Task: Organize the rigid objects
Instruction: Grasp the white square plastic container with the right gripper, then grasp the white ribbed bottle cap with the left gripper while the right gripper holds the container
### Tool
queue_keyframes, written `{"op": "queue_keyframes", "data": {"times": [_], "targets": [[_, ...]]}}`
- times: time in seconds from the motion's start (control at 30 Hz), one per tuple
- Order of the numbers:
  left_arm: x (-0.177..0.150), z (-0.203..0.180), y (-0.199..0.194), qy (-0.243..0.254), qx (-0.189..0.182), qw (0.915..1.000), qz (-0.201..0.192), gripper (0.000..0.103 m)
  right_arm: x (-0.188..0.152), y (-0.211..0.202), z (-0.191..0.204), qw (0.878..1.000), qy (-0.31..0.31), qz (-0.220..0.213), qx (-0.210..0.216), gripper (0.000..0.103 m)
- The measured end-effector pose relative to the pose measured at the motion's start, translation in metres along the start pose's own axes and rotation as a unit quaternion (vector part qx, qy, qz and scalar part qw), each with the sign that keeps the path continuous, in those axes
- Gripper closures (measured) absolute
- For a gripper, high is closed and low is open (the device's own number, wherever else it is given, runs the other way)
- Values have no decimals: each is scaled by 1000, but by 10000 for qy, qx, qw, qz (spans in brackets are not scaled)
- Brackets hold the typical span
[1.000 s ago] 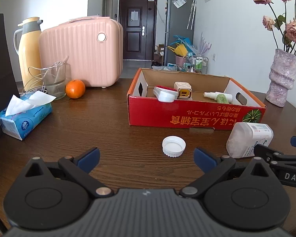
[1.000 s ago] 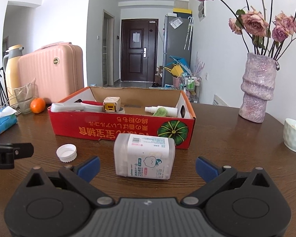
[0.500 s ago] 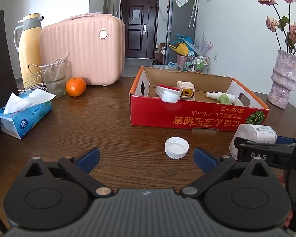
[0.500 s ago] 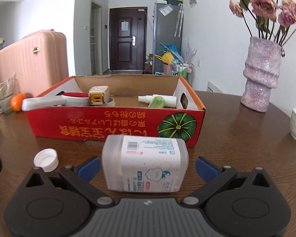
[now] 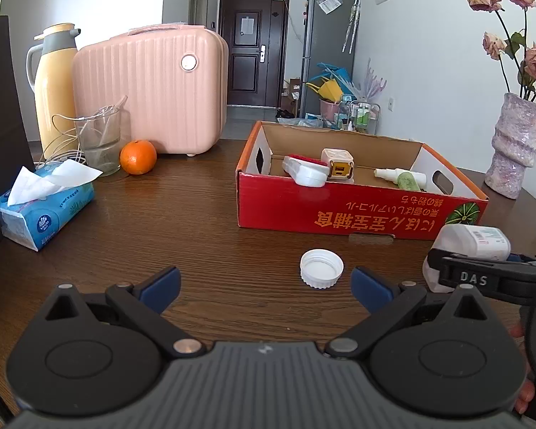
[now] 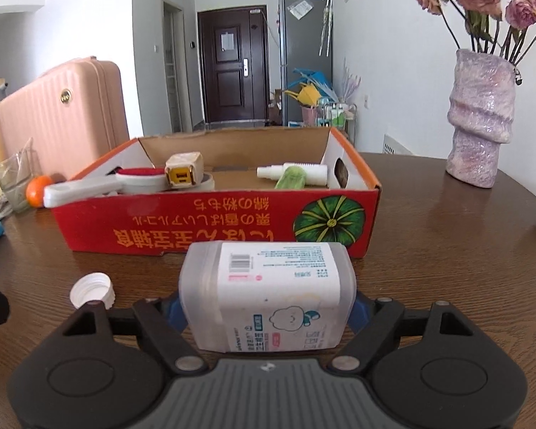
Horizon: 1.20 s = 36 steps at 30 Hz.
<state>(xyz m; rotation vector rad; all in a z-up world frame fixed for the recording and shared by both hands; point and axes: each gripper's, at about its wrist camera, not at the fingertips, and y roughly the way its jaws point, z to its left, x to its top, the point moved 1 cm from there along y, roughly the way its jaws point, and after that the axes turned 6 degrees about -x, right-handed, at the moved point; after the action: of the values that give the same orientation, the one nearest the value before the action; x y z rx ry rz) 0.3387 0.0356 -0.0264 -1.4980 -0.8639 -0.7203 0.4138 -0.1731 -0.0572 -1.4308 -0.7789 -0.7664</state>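
Pink suitcase (image 5: 150, 93), thermos (image 5: 51, 85), orange (image 5: 138, 157) (beside a glass (image 5: 98, 139)), tissue pack (image 5: 43, 211).

Right gripper (image 6: 267, 309) just closed on something (left gripper (image 5: 265, 284) gapes)

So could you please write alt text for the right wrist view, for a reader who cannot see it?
The right gripper, jaws just closing, grips a white labelled plastic container on a dark wooden table. A white cap lies to its left; behind stands a red cardboard box holding small items.
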Motion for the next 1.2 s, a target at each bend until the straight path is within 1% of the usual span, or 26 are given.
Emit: {"op": "queue_keyframes", "data": {"times": [0.27,0.77,0.97,1.2], "targets": [[0,2,1,-16,13,10000,6,0,2,-18,-10,9995,124,-261,88,22],[-3,0,4,38,26,10000,79,0,-2,-43,-26,9983,165,-513,225,22],[-6,-4,12,100,-51,9997,236,0,-3,-49,-34,9979,203,-576,208,22],[-5,-18,35,225,-173,9984,485,0,-3,-47,-37,9978,286,-573,173,22]]}}
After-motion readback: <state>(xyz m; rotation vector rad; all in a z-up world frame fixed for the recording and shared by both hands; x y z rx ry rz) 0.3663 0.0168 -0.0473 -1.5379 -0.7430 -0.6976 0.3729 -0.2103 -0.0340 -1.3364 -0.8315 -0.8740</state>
